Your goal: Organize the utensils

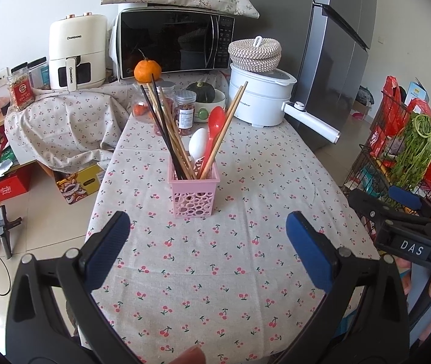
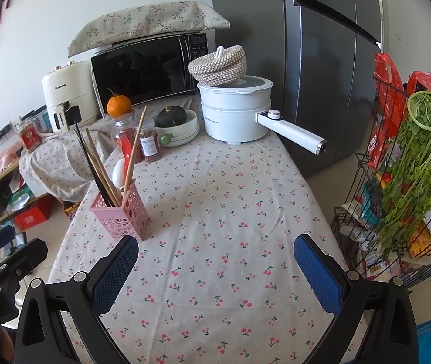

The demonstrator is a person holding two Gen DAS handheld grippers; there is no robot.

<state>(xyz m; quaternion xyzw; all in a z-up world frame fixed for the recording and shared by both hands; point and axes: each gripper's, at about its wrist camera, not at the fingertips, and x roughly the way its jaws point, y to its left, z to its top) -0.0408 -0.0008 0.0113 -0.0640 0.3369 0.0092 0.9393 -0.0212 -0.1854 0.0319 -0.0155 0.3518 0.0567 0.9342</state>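
A pink perforated utensil holder (image 1: 193, 196) stands upright on the cherry-print tablecloth (image 1: 215, 257). It holds several wooden and black chopsticks (image 1: 170, 130), a red spoon (image 1: 215, 124) and a white spoon (image 1: 198, 145). In the right wrist view the holder (image 2: 124, 215) is left of centre. My left gripper (image 1: 208, 227) is open and empty, a little in front of the holder. My right gripper (image 2: 215, 251) is open and empty, just right of the holder; it also shows at the right edge of the left wrist view (image 1: 403, 200).
At the table's far end stand a white electric pot (image 1: 261, 94) with a long handle, a woven basket, jars (image 1: 185, 109), an orange, a squash in a bowl, a microwave (image 1: 173, 45) and an air fryer. A wire rack with greens (image 2: 412, 166) stands right.
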